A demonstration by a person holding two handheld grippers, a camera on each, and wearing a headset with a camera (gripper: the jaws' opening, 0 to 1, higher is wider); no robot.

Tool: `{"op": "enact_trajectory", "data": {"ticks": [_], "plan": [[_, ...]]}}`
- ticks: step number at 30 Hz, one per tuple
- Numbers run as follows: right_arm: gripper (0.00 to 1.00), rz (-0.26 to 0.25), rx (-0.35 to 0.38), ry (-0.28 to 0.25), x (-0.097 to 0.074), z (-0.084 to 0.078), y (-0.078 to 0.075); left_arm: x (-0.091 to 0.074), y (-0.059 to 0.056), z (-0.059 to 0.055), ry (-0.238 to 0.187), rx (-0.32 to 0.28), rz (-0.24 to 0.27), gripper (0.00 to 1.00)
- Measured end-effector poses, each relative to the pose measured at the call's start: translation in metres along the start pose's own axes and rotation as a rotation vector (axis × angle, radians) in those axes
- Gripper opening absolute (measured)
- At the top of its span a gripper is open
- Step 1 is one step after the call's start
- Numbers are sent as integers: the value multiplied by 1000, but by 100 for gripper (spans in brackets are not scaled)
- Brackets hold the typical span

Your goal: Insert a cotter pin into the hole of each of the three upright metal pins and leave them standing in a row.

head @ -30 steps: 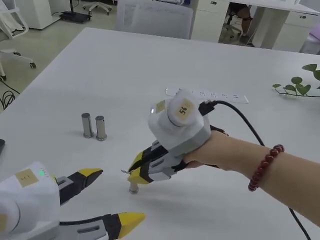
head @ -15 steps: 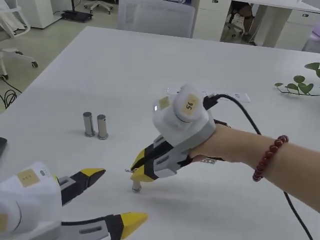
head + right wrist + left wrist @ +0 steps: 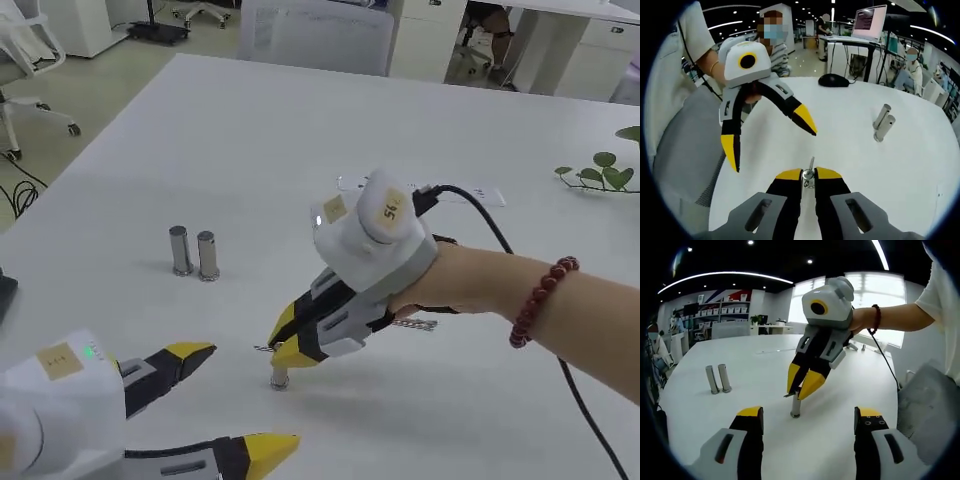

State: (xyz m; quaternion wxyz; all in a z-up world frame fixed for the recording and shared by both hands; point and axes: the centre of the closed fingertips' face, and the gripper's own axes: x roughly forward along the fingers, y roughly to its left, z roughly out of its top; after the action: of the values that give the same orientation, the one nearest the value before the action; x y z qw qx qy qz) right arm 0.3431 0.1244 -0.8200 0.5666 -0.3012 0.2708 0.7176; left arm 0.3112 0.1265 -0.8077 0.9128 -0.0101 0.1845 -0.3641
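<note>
- Cotter pin: pinched in the right gripper's tips, at the top of the near metal pin.
- Two further metal pins: upright, side by side, well apart.
- Left gripper: jaws spread, empty.

Right yellow-tipped white gripper angles downward, jaws clamped on thin metal cotter pin; left matching gripper sits low, jaws spread.
</note>
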Motion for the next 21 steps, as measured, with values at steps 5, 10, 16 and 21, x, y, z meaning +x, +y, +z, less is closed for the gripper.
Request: {"op": "enact_trajectory", "data": {"ticks": [5, 10, 16, 21], "plan": [[10, 27, -16, -14, 0, 0, 1, 0, -1, -1, 5, -1, -4, 74], [10, 40, -12, -26, 0, 0, 1, 0, -2, -2, 5, -4, -6, 74], [11, 50, -17, -41, 2, 2, 2, -2, -2, -2, 6, -5, -4, 74], [11, 46, 4, -43, 3, 3, 1, -4, -1, -2, 7, -8, -2, 74]]}}
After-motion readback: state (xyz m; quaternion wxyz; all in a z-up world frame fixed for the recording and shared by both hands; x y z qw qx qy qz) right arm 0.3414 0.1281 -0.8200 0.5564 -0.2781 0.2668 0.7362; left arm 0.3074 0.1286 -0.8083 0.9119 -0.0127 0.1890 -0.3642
